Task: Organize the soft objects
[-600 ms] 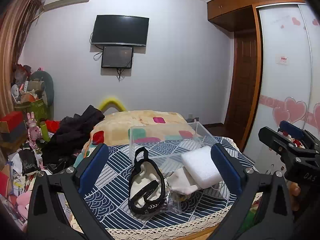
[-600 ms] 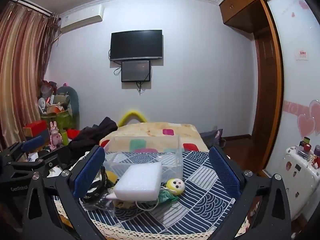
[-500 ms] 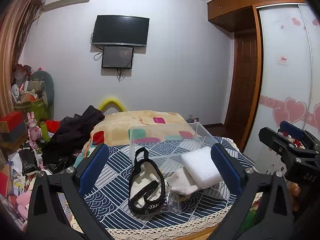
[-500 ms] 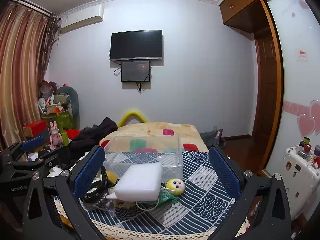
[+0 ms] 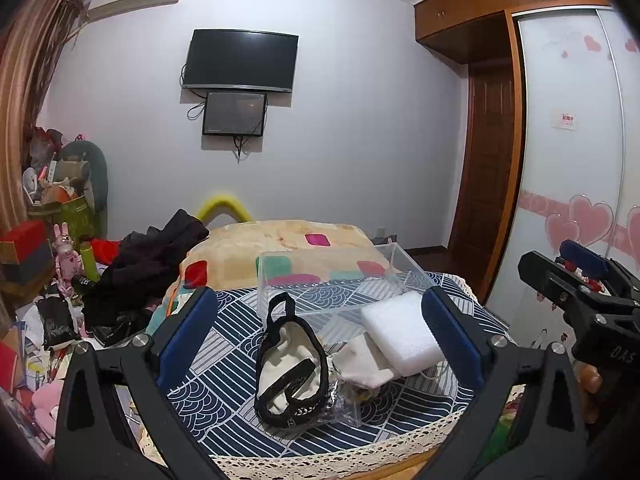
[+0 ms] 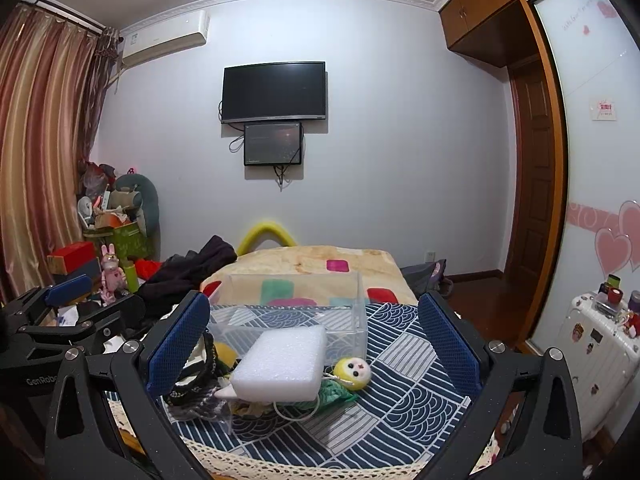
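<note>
A pile of soft things lies on the blue patterned tablecloth (image 5: 224, 368): a cream bag with black straps (image 5: 290, 372), a white foam block (image 5: 402, 334) (image 6: 282, 364), a cream cloth (image 5: 366, 360), a small yellow-headed doll (image 6: 352, 372) and green fabric (image 6: 334, 392). A clear plastic box (image 5: 340, 280) (image 6: 292, 308) stands behind them. My left gripper (image 5: 318, 344) is open and empty, above the table's near edge in front of the bag. My right gripper (image 6: 312, 350) is open and empty, in front of the foam block. Each gripper shows at the edge of the other's view.
A bed with a beige patterned blanket (image 5: 288, 248) lies beyond the table, with dark clothes (image 5: 156, 264) heaped at its left. Clutter and toys fill the left floor (image 5: 52, 280). A white suitcase (image 6: 600, 356) stands right, by the wardrobe. The tablecloth has a lace near edge (image 6: 304, 460).
</note>
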Available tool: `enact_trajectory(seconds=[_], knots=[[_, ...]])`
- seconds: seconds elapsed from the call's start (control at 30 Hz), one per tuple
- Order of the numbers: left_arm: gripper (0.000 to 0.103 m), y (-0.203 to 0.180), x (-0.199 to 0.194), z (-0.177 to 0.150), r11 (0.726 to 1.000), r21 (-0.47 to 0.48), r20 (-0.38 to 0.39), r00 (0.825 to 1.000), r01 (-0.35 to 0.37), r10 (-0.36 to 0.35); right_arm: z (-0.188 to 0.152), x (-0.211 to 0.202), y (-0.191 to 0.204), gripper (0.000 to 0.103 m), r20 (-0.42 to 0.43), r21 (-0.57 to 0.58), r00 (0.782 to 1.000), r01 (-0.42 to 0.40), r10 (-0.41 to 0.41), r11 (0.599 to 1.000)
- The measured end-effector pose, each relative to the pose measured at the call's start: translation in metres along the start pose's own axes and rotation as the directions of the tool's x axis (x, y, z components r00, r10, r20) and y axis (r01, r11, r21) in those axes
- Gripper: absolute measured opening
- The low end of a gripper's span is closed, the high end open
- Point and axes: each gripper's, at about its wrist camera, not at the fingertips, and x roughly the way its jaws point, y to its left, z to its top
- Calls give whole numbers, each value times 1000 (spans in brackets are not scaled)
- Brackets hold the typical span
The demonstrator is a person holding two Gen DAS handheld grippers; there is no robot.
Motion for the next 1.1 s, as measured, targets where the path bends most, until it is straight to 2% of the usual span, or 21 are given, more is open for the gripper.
enact_trajectory(seconds=[1.1], knots=[[103,-4,-6,0,1000,5,16,1000,4,-4,1,-3,5,103,2,-4,1000,-4,4,1000]])
